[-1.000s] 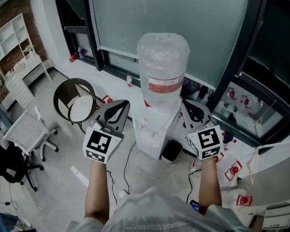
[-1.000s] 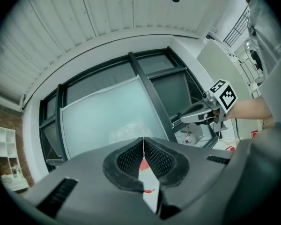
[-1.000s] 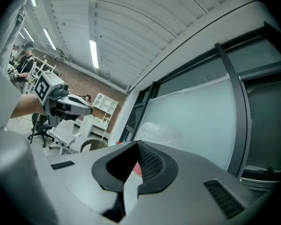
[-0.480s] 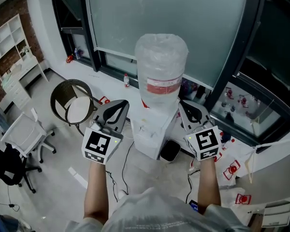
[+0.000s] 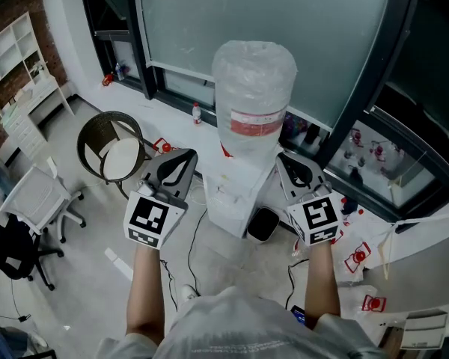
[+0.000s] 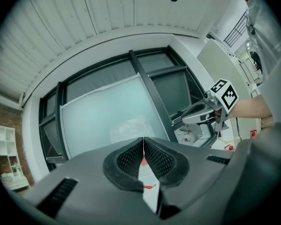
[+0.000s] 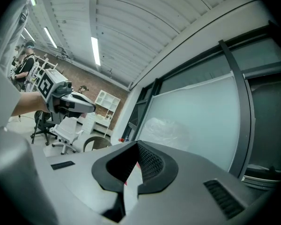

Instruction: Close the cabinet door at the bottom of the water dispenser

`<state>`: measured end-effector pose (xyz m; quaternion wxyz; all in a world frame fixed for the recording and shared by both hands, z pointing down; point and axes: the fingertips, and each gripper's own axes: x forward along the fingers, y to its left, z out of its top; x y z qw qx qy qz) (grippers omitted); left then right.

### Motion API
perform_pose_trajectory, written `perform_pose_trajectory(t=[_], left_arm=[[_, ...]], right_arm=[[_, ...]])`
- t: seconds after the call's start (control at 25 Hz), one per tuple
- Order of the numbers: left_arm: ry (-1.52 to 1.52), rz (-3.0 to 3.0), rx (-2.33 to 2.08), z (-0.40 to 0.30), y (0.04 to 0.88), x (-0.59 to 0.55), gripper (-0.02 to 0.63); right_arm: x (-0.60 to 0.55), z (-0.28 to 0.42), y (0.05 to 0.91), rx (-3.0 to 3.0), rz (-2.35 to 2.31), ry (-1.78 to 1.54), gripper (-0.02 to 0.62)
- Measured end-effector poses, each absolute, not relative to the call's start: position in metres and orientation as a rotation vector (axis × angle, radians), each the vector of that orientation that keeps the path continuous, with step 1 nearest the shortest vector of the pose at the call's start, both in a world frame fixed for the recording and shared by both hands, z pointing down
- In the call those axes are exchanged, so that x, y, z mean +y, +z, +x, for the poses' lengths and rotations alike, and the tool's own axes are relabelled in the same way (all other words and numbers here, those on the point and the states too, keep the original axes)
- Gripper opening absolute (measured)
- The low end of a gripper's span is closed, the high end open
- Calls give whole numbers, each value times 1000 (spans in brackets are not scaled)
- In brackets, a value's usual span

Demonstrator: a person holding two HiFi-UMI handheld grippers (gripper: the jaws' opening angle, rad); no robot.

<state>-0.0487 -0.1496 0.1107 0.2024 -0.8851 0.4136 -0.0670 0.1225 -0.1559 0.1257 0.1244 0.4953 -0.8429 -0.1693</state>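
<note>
Office window (image 5: pixel 209 36) behind, left gripper (image 5: pixel 185 155) and right gripper (image 5: pixel 286 159), clenched empty, flank the water dispenser (image 5: pixel 236 204); cabinet door hidden, step unclear.

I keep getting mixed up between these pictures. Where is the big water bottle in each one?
Head view: the water bottle stands at upper centre.
Left gripper view: the water bottle is faint, at centre.
Right gripper view: the water bottle is just right of centre.
Shared landmark: the frosted window behind it in all three.
</note>
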Motion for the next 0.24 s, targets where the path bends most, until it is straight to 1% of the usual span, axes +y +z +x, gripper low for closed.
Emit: perform_pose_trajectory(t=[0.24], left_arm=[[-190,-2476,1165,-55,114,-150,21]], right_arm=[[-157,119,129,-2460,1433,-485,23]])
